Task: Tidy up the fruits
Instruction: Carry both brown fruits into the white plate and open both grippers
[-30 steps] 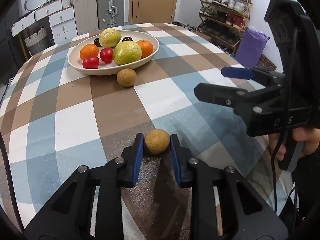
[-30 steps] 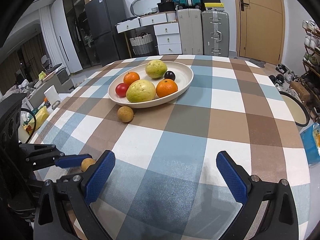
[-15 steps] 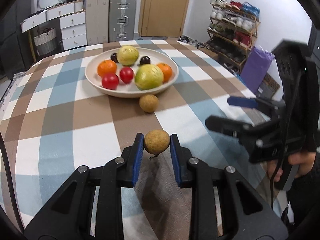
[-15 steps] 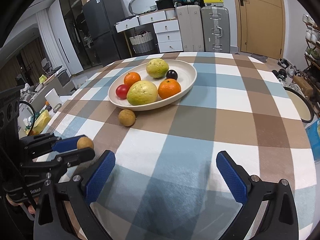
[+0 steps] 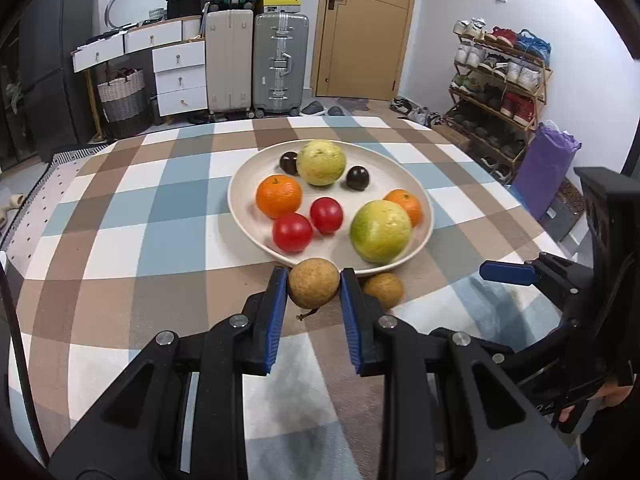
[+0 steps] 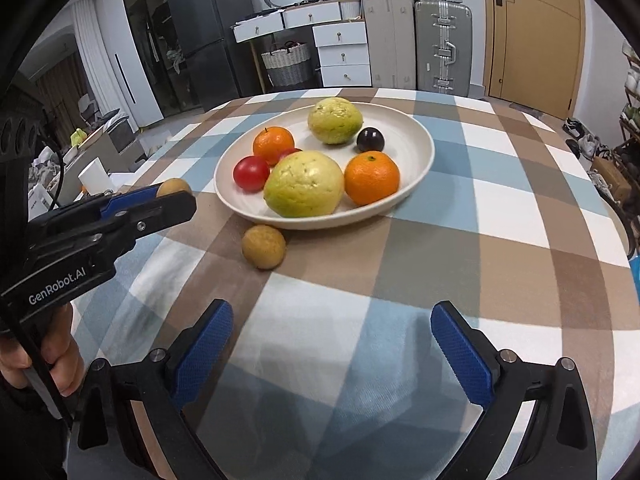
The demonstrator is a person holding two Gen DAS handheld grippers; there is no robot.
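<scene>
My left gripper point(image 5: 314, 286) is shut on a small round brown fruit point(image 5: 313, 283), held above the cloth just short of the near rim of the cream plate point(image 5: 244, 184). From the right wrist view that held brown fruit point(image 6: 173, 187) peeps out past the left gripper point(image 6: 168, 196). A second brown fruit point(image 5: 383, 289) point(image 6: 263, 247) lies on the cloth against the plate's point(image 6: 404, 136) near edge. The plate holds two oranges, two tomatoes, two yellow-green guavas and two dark plums. My right gripper point(image 6: 334, 344) is open over bare cloth, well short of the loose fruit.
The round table wears a checked blue, brown and white cloth point(image 6: 440, 248). Behind it stand suitcases point(image 5: 280, 64), white drawers point(image 5: 176, 72) and a shoe rack point(image 5: 500, 80). A hand point(image 6: 52, 352) holds the left gripper's handle at lower left.
The left gripper has lifted the brown fruit off the cloth and carried it towards the plate, which now looms close. The right gripper has edged nearer the plate, still open.
</scene>
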